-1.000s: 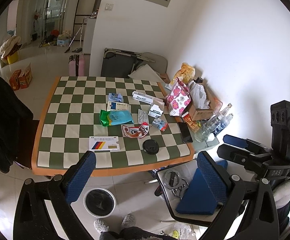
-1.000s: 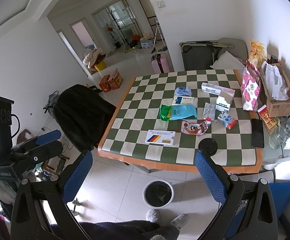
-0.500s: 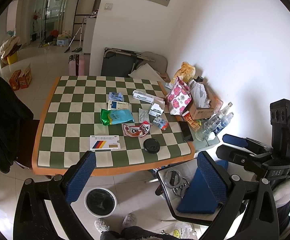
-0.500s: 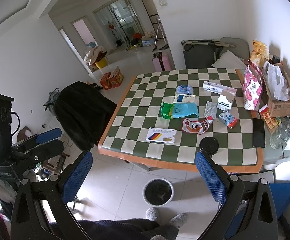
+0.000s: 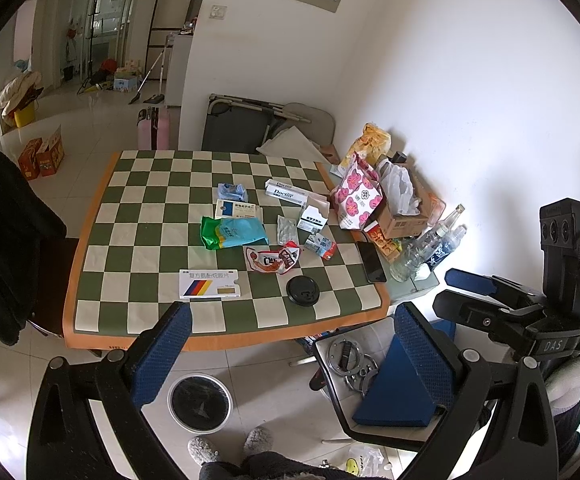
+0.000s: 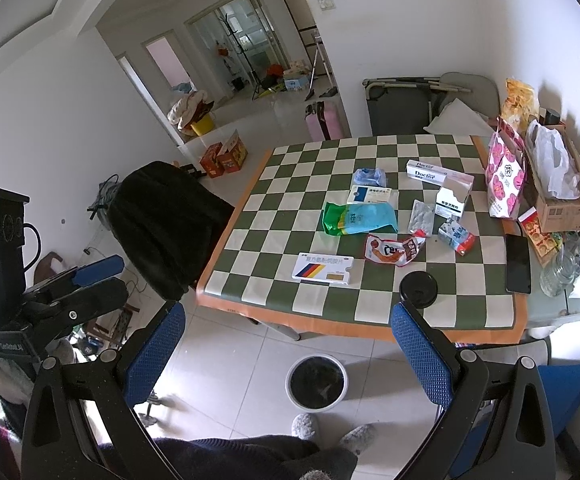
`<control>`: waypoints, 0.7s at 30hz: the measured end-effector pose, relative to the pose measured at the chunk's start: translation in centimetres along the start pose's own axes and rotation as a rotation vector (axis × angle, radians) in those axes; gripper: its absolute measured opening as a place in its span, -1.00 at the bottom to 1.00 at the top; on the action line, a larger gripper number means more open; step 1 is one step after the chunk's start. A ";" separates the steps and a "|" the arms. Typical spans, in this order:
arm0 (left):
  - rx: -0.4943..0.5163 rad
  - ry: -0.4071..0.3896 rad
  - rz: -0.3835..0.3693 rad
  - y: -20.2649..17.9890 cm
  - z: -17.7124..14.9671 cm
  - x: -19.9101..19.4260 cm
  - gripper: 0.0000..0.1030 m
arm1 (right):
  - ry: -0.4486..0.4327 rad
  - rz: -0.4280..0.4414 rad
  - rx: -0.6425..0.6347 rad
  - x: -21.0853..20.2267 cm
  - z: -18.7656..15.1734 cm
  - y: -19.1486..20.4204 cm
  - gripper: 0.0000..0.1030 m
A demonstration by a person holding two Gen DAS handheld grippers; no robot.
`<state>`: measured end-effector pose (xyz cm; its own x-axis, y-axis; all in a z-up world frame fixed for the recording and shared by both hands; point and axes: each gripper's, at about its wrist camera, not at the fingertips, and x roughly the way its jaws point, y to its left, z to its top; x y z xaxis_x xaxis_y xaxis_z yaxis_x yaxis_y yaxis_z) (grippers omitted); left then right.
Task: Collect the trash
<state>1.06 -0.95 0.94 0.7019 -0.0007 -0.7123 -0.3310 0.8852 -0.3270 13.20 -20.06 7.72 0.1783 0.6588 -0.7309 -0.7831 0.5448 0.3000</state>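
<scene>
Trash lies on the checkered table (image 5: 137, 240): a white medicine box with coloured stripes (image 5: 209, 284), a black cup lid (image 5: 302, 291), a red and white wrapper (image 5: 272, 259), a green and blue pouch (image 5: 233, 232), a Doctor box (image 5: 285, 193) and several small packets. A round bin with a black liner (image 5: 199, 402) stands on the floor in front of the table; it also shows in the right wrist view (image 6: 316, 383). My left gripper (image 5: 290, 360) is open and empty, held above the floor before the table. My right gripper (image 6: 287, 360) is open and empty, also short of the table.
A black phone (image 5: 371, 262), bottles (image 5: 426, 246), a flowered bag (image 5: 356, 196) and a cardboard box (image 5: 400, 216) crowd the table's right side. A black chair (image 6: 161, 220) stands at the table's left. A blue-seated stool (image 5: 394, 396) stands at the right, near the bin.
Both grippers have drifted slightly; the table sits a little lower and nearer in both views. Both stay open and empty. Nothing on the table has moved.
</scene>
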 end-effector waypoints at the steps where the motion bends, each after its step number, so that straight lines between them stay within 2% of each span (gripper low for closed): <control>1: 0.000 0.000 0.000 -0.1 0.0 0.0 1.00 | 0.001 0.001 -0.001 0.2 0.2 0.5 1.00; 12: 0.001 0.000 0.000 -0.2 -0.1 0.1 1.00 | 0.001 0.005 0.001 0.4 0.7 0.7 1.00; 13: 0.001 0.001 -0.001 -0.2 -0.1 0.1 1.00 | 0.002 0.005 -0.001 0.5 -0.2 0.7 1.00; 17: -0.001 0.002 -0.001 -0.3 -0.1 0.1 1.00 | 0.001 0.006 0.002 0.5 -0.1 0.6 1.00; 19: 0.000 0.001 0.022 -0.3 -0.2 0.3 1.00 | -0.006 0.001 0.011 0.6 -0.2 0.9 1.00; 21: 0.004 -0.012 0.088 -0.1 -0.3 0.7 1.00 | -0.021 -0.029 0.046 1.0 -0.5 1.2 1.00</control>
<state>1.38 -1.14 0.31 0.6781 0.0827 -0.7303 -0.3891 0.8834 -0.2612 12.13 -19.04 7.03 0.2132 0.6527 -0.7270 -0.7495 0.5866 0.3068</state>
